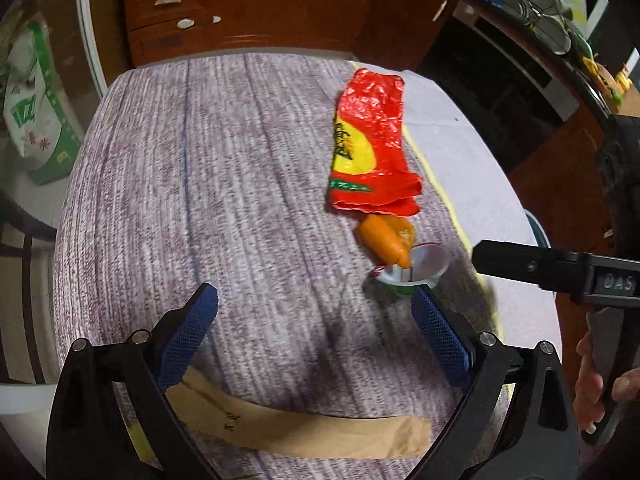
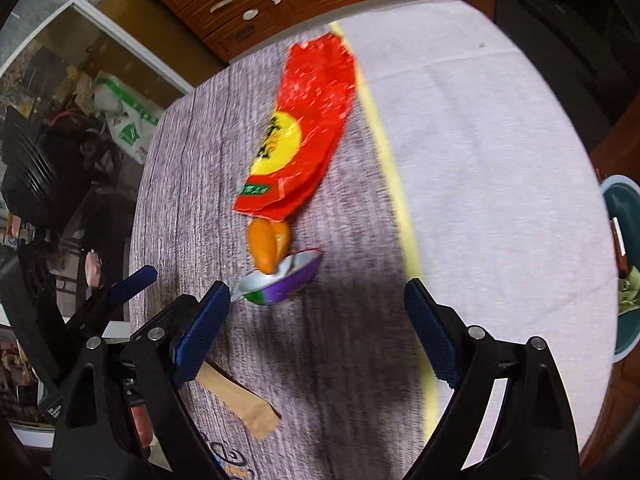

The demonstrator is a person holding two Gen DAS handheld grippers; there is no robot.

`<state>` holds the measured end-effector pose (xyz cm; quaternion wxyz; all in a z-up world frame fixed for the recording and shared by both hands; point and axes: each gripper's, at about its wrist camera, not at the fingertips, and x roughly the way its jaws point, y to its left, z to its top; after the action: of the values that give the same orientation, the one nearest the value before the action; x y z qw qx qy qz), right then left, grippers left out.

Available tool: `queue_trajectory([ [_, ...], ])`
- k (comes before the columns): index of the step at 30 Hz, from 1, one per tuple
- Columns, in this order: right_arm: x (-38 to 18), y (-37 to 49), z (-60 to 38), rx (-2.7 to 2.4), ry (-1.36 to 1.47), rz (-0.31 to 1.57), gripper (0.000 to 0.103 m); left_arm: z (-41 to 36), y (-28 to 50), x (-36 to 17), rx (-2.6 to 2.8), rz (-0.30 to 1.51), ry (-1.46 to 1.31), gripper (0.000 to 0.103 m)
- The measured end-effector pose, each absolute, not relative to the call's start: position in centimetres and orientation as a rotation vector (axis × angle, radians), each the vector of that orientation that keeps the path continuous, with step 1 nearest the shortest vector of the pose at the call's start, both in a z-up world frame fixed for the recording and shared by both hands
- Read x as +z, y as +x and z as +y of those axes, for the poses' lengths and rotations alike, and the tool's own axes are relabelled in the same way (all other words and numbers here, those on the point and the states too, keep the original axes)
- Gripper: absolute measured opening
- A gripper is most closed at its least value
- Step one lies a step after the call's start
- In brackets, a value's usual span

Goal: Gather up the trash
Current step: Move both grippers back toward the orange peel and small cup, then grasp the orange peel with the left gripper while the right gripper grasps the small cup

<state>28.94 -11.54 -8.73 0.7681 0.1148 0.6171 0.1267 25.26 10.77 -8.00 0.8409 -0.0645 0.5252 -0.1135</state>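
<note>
A crumpled red and yellow wrapper (image 1: 372, 144) (image 2: 308, 128) lies on the grey woven tablecloth (image 1: 200, 200). Just below it sit orange peel pieces (image 1: 384, 240) (image 2: 266, 248), one leaning into a small tipped cup (image 1: 416, 272) (image 2: 280, 284). A brown paper strip (image 1: 304, 428) (image 2: 248, 404) lies nearer the cameras. My left gripper (image 1: 314, 296) hangs open above the cloth, its right finger close to the cup and nothing between the pads. My right gripper (image 2: 316, 288) is open too, its left finger beside the cup, not gripping it.
A pale cloth (image 2: 480, 160) with a yellow edge covers the table's right side. A teal bin (image 2: 624, 280) stands off the right edge. Brown drawers (image 1: 240, 8) are behind the table, a green and white sack (image 1: 32, 112) at the left. A hand (image 1: 592, 380) holds the right gripper's handle.
</note>
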Motion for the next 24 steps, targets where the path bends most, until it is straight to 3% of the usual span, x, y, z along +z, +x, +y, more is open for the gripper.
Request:
queue_trajectory([
  [2,-9.3,29.1,-10.6,0.275,0.241,1.354,0.073,11.7,25.0,-8.2,-0.236,1.108,-0.147,0.097],
  [4,-10.0,29.3,-9.5,0.275,0.231,1.374,0.058,12.4,24.9,-8.3,-0.236,1.109,-0.158,0.097],
  [11,-11.7,29.3,-8.4,0.270,0.233,1.417,0.056,13.3,24.6,-8.9,-0.236,1.115,-0.183,0.097],
  [16,-12.5,28.9,-8.1,0.264,0.196,1.430,0.011,12.3,24.8,-9.2,-0.248,1.118,-0.178,0.097],
  [19,-12.2,28.6,-9.1,0.242,0.156,1.411,0.004,11.3,25.0,-9.4,-0.254,1.120,-0.159,0.097],
  [24,-11.4,28.2,-12.0,0.183,0.126,1.363,0.004,9.1,25.5,-9.9,-0.281,1.124,-0.117,0.097],
])
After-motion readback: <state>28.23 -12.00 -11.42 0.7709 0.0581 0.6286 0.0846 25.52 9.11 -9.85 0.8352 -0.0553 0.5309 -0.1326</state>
